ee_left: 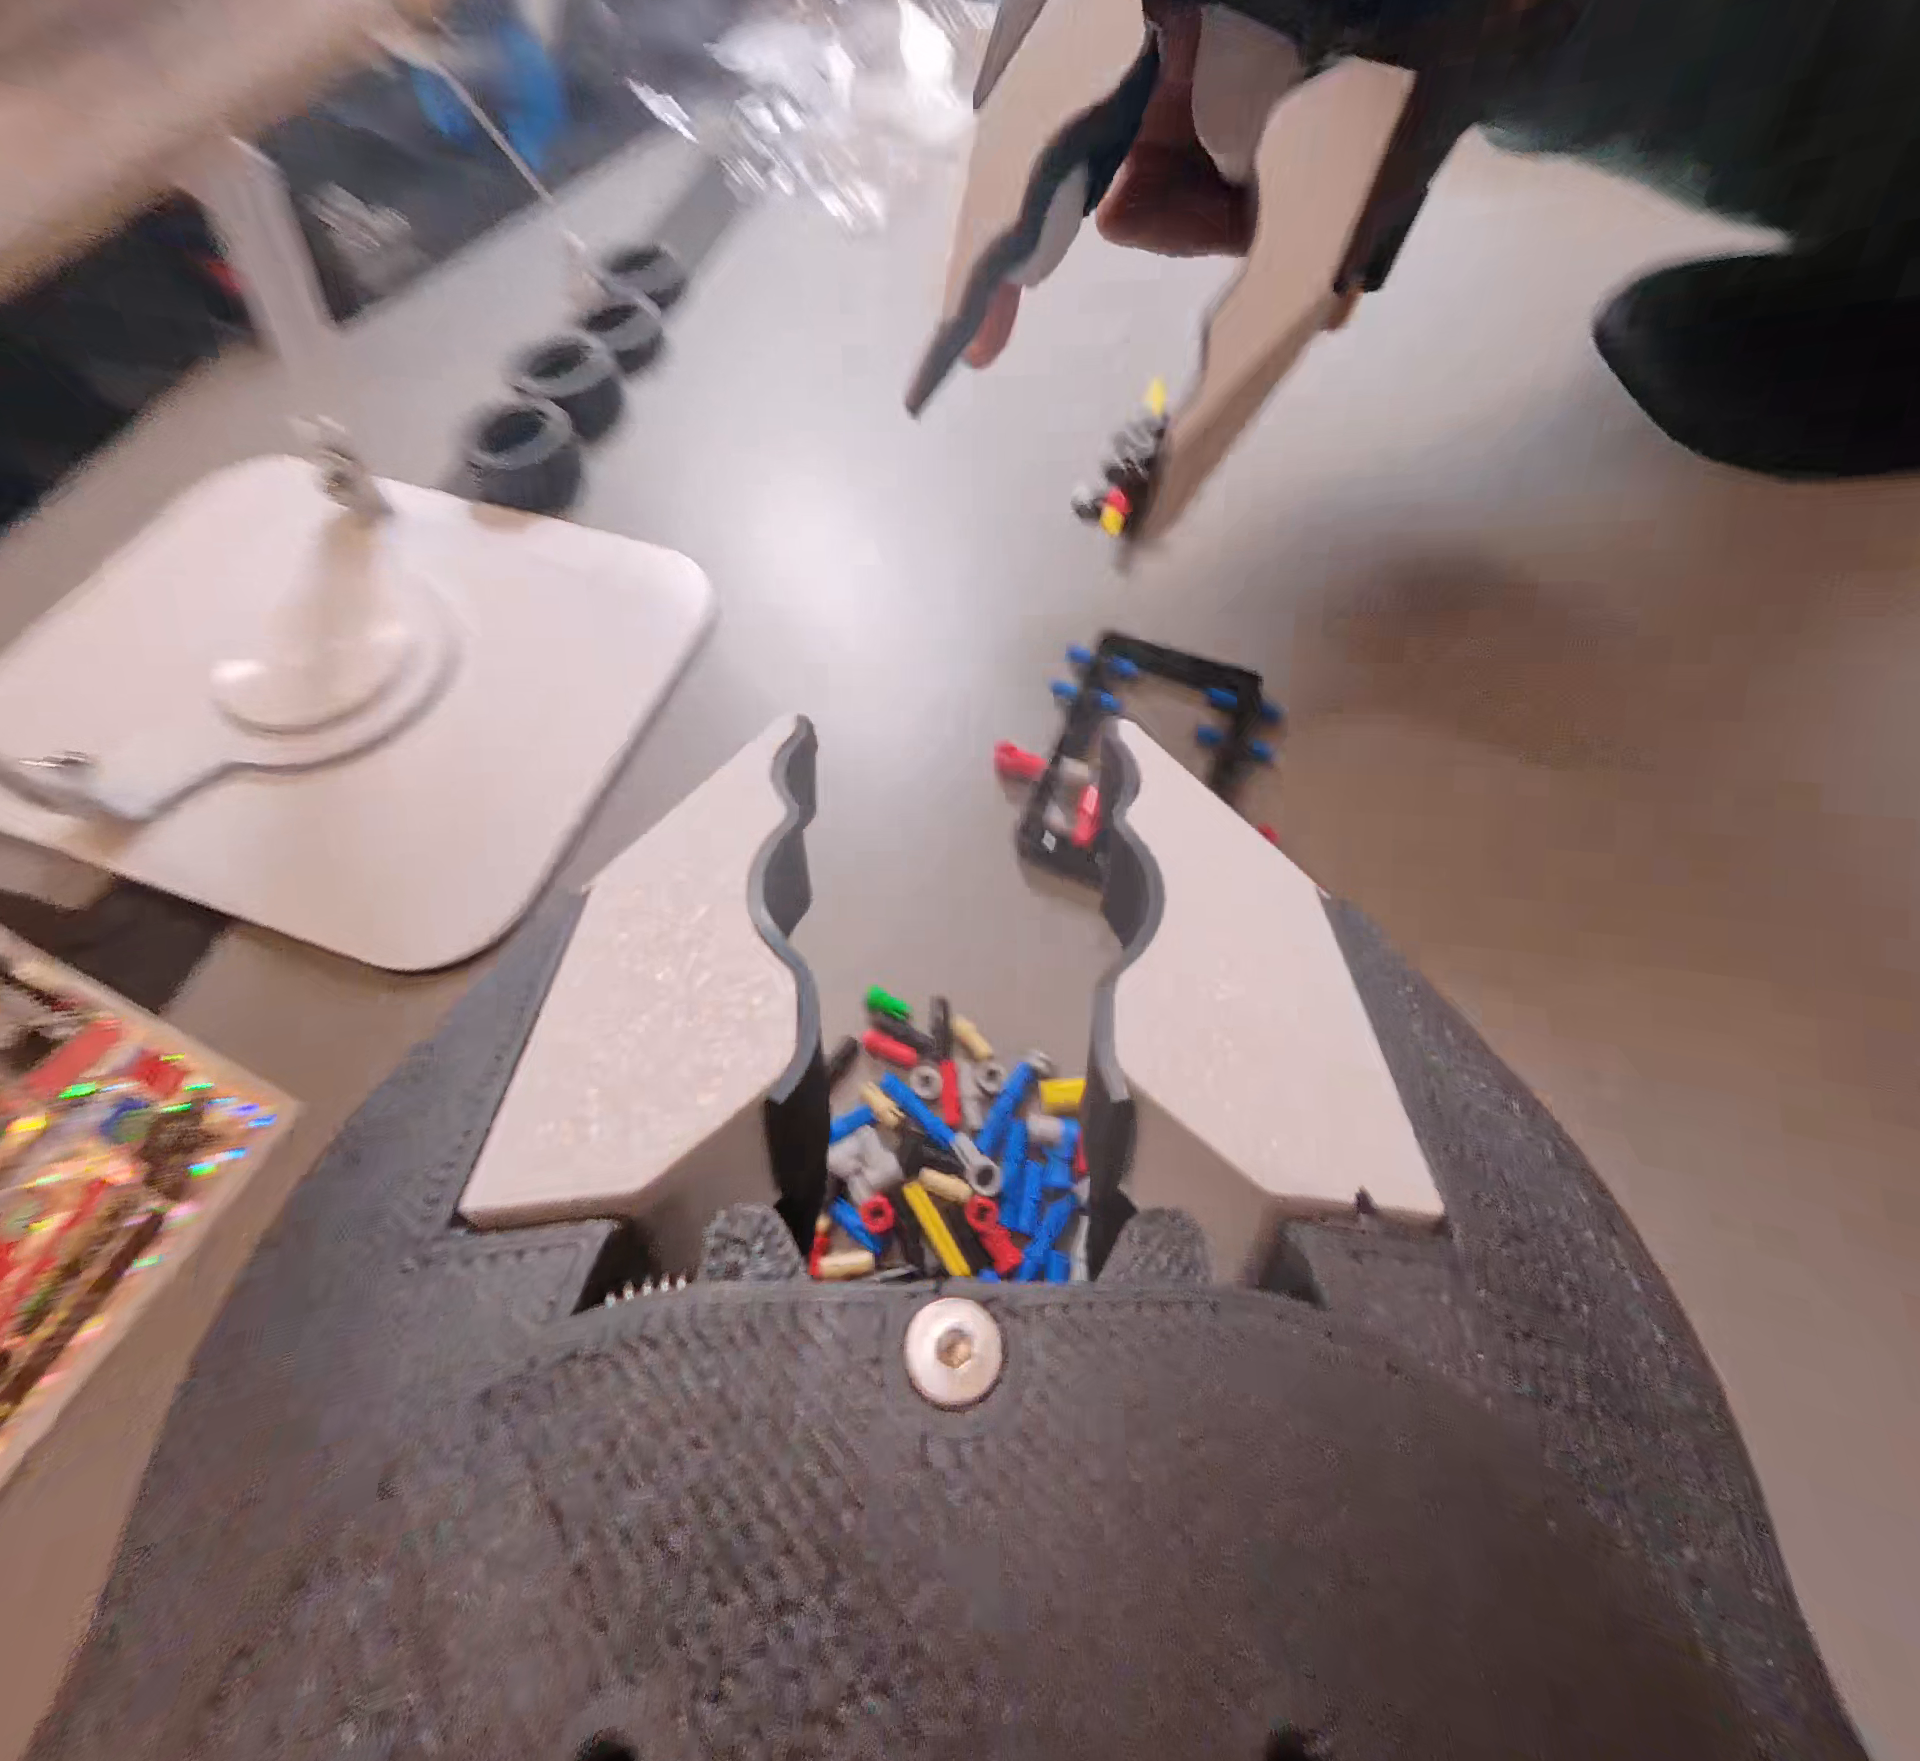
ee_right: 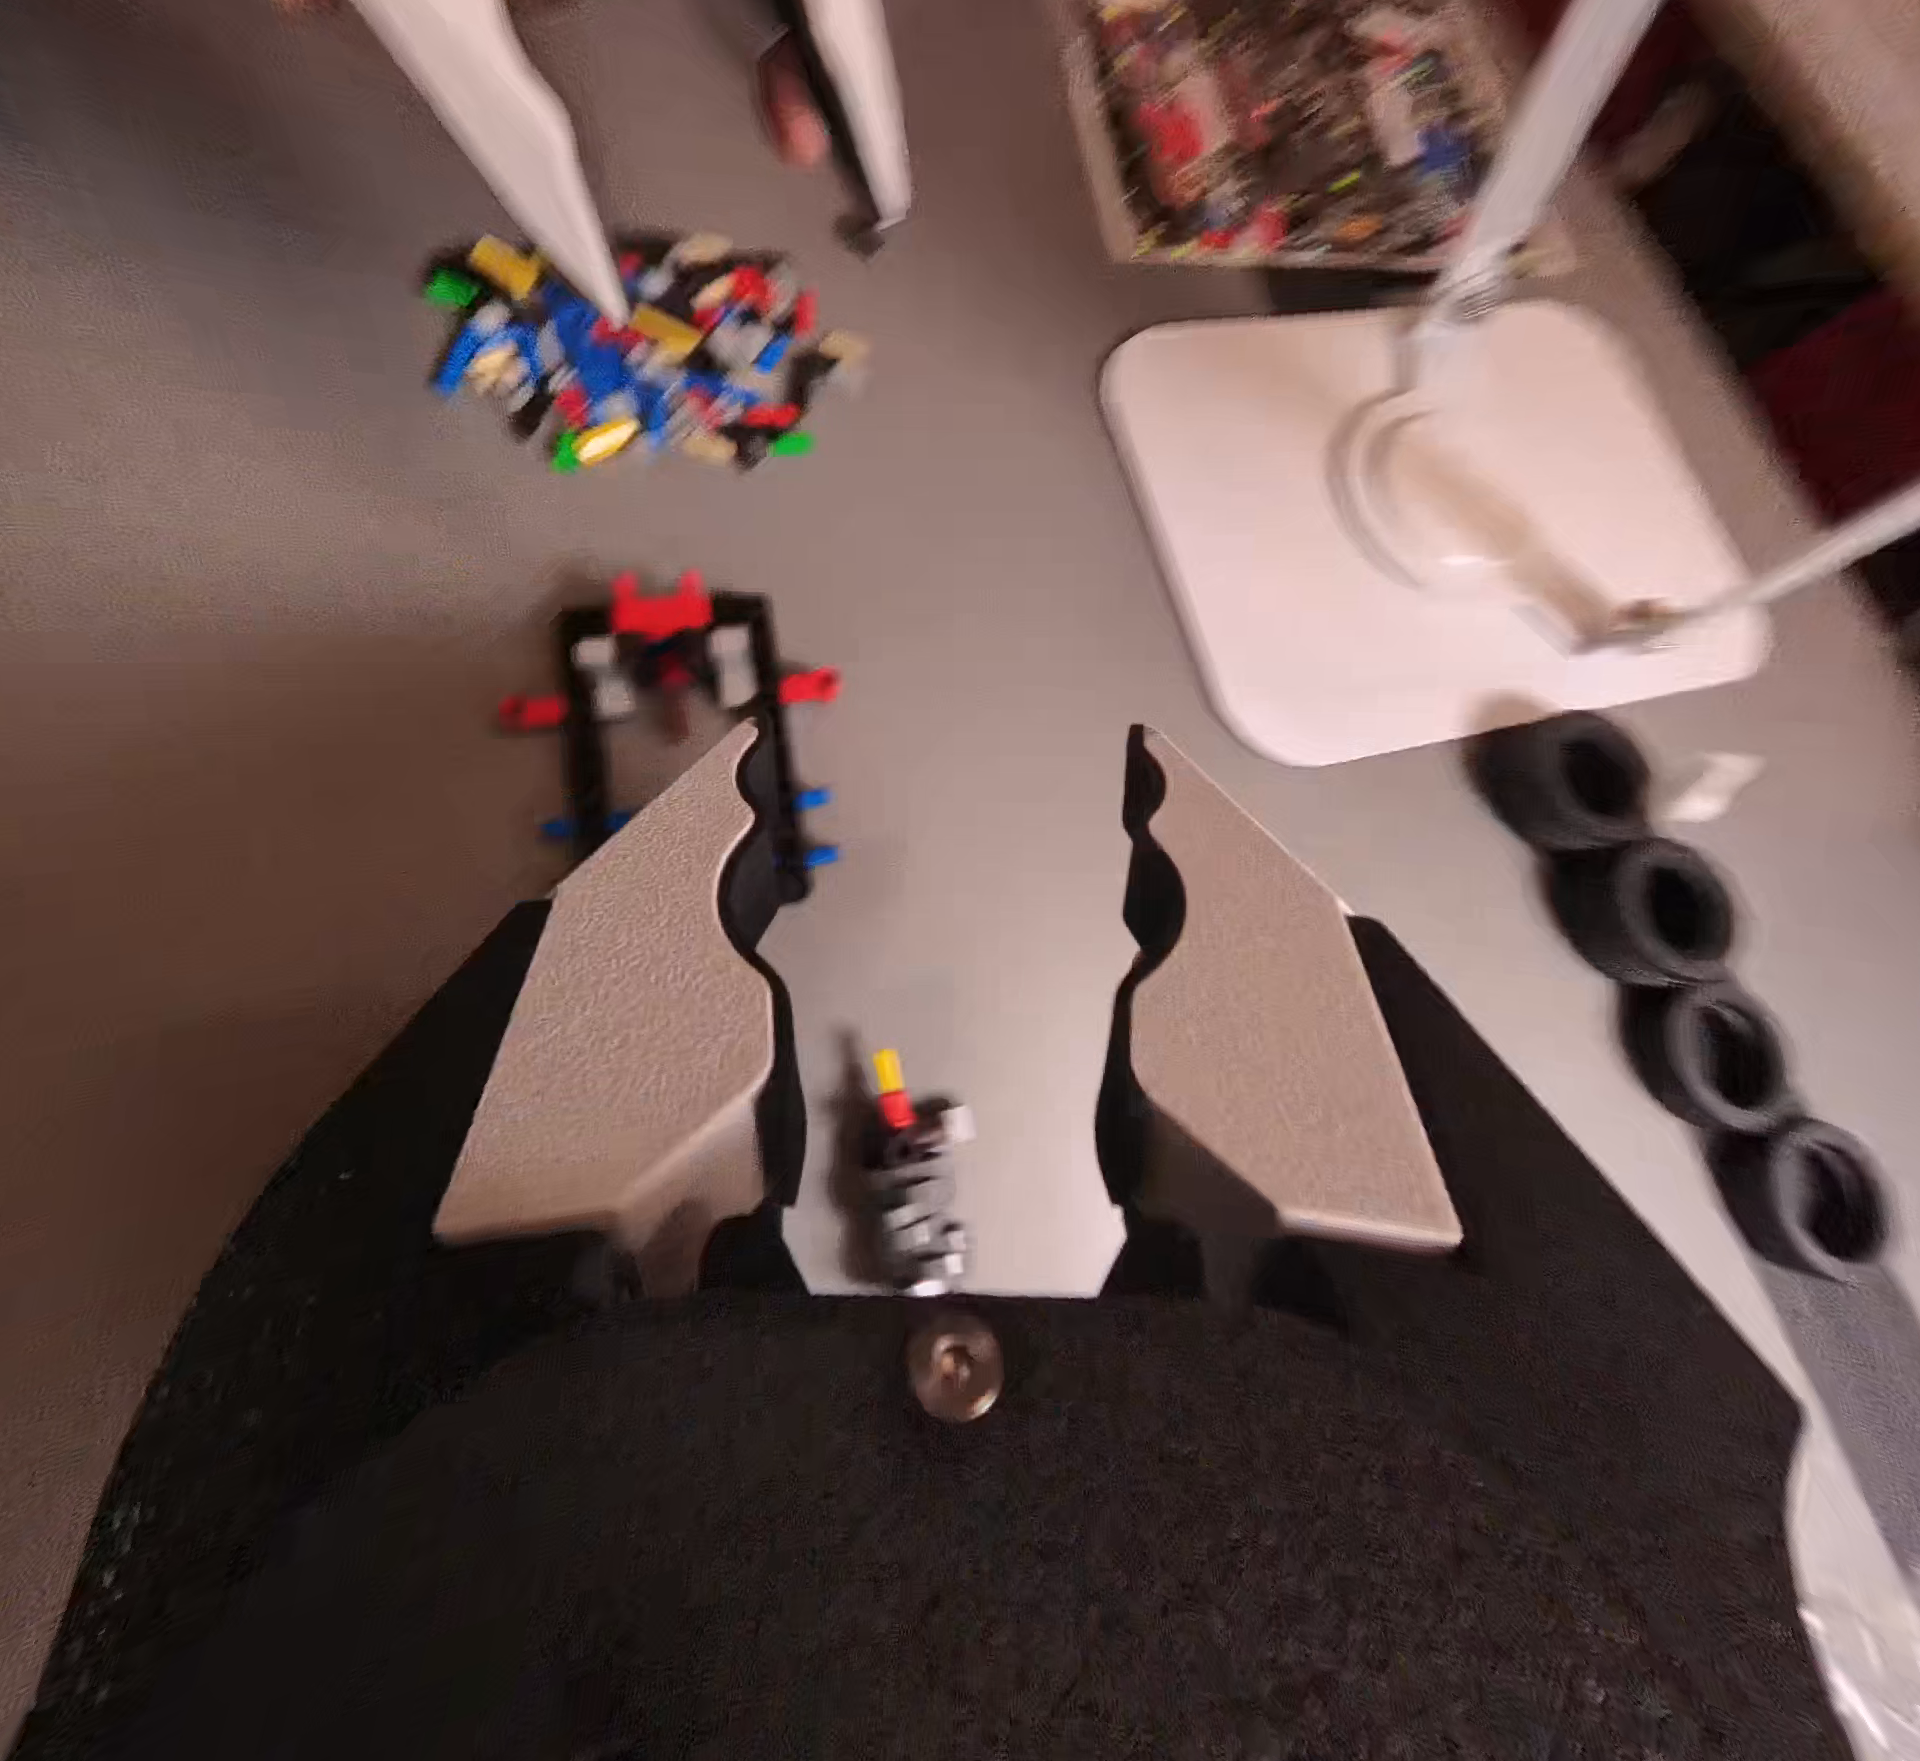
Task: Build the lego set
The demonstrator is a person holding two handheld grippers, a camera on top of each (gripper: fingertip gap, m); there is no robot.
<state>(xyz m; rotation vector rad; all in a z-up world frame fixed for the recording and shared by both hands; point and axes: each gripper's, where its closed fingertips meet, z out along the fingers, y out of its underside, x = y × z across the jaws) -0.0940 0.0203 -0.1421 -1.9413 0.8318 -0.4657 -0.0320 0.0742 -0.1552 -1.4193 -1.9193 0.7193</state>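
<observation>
My left gripper (ee_left: 961,745) is open and empty, hovering over a pile of small loose pieces (ee_left: 956,1150) in blue, red, yellow, black and grey. My right gripper (ee_right: 945,735) is open and empty above a small grey sub-assembly with a red and yellow tip (ee_right: 914,1181), which lies on the table between its fingers. A black rectangular frame with blue and red pins (ee_right: 675,703) lies between the pile (ee_right: 644,361) and the sub-assembly. The frame (ee_left: 1143,755) and sub-assembly (ee_left: 1122,475) also show in the left wrist view. Both views are blurred.
Several black tyres (ee_right: 1683,984) lie in a row at the table's side. A white stand base (ee_right: 1403,516) with a metal pole sits beside them. A colourful printed booklet (ee_right: 1278,101) lies near the edge. Crumpled clear plastic bags (ee_left: 831,101) lie farther back.
</observation>
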